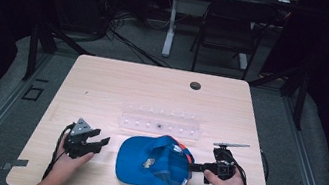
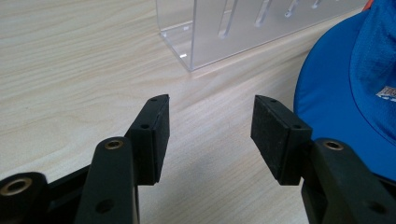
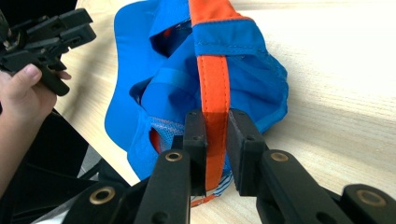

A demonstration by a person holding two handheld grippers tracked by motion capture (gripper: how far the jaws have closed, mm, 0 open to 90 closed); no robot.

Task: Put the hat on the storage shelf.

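Blue fabric with an orange strap — the cap point(image 1: 153, 162) lies crumpled on the near middle of the pale wooden table point(image 1: 102, 87), between the two grippers. The right gripper point(image 3: 216, 128) has its jaws closed tight on the cap's orange strap point(image 3: 214, 84), which runs up between the pads at the cap's right edge. The left gripper point(image 2: 209, 133) rests on the table just left of the cap, jaws wide apart with nothing but bare wood between them; the blue brim point(image 2: 327, 93) curves in at the right of its view, near the pad but not touching.

Beyond the cap, just clear of its far edge, stands a clear acrylic rack point(image 1: 160, 122). Past that the tabletop is open — bare wood runs to the far edge, where a small dark grommet point(image 1: 195, 85) sits.
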